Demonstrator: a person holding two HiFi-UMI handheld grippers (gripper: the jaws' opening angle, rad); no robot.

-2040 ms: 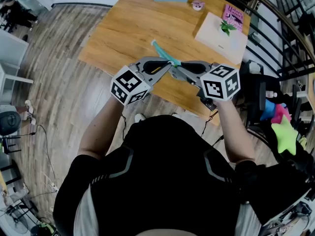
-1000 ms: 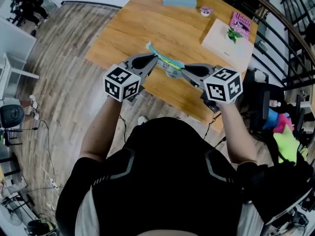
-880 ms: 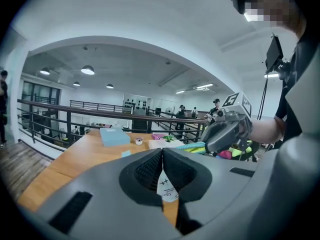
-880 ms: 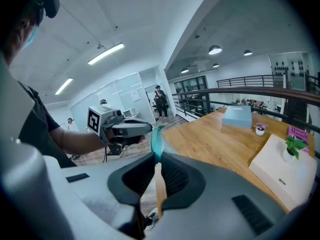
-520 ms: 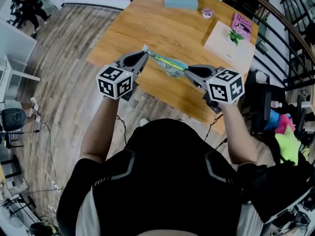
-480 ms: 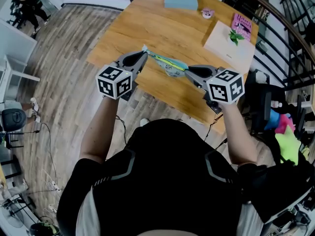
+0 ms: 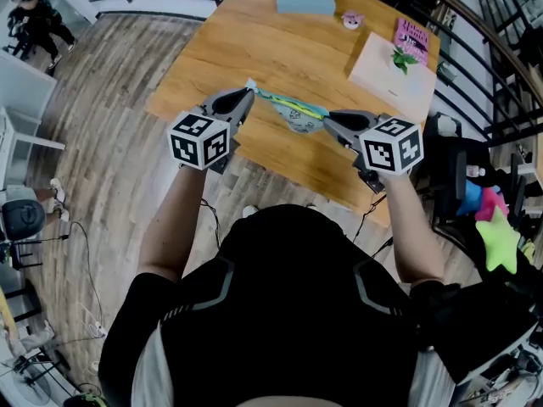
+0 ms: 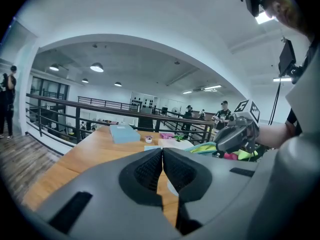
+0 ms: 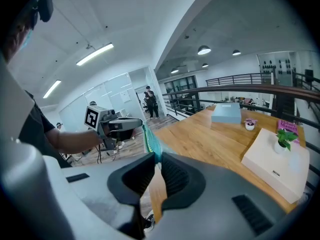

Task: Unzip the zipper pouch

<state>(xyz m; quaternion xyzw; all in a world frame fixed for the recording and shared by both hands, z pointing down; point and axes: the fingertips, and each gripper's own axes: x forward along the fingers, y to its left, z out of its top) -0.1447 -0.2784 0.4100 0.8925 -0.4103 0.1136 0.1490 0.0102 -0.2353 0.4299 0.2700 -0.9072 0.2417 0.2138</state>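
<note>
Wood surface [image 7: 254,45] lies under the zipper pouch [image 7: 299,117], stretched above its near edge with left gripper [image 7: 248,90] fingers pinched on the left end, right gripper [image 7: 329,119] fingers clamped on the right; zip looks partly open.

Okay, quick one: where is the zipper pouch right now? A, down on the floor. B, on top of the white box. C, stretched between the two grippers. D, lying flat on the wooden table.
C: the zipper pouch hangs stretched in the air, clear of the wooden table, with one end pinched by the left gripper and the other by the right gripper.
</note>
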